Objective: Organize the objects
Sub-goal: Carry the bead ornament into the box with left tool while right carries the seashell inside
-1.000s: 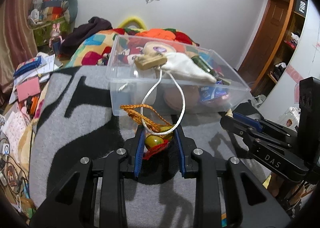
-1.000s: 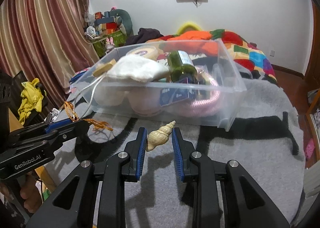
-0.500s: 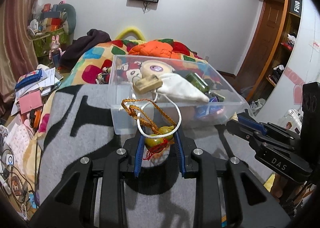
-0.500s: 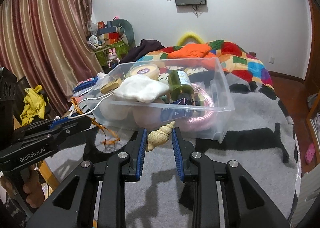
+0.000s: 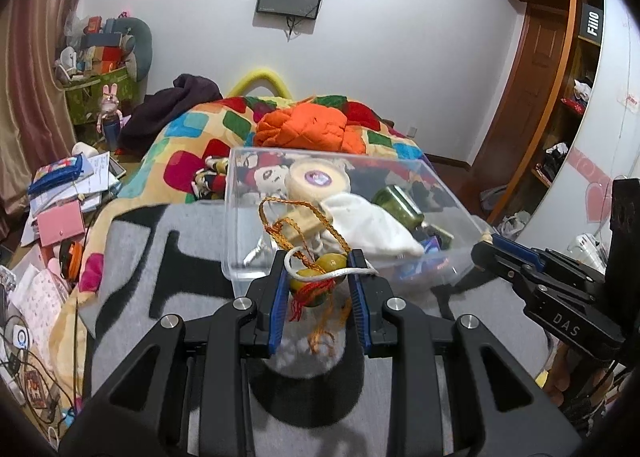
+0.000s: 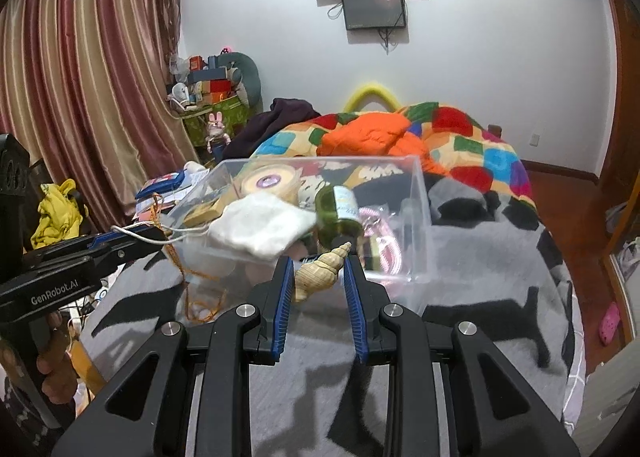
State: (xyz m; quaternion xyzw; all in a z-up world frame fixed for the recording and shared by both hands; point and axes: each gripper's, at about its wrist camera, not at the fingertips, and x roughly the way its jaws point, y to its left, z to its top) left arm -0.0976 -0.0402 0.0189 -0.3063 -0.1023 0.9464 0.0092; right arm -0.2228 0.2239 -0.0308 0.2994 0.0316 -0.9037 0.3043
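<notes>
Two grippers carry the last loose items toward a half-filled clear bin [image 5: 240, 241] on a bed's grey blanket [image 5: 132, 257]

The left gripper [image 5: 319, 277] has its fingers clamped on a green bead charm [image 5: 316, 283] with orange cord [image 5: 288, 225] and a snagged white string; the right gripper [image 6: 316, 277] pinches a spiral seashell [image 6: 320, 271]; both hang just short of the bin's near wall; a tape roll [image 5: 318, 179], white cloth [image 6: 260, 227] and green jar [image 6: 338, 213] already lie inside; the two drops seemingly remain.
</notes>
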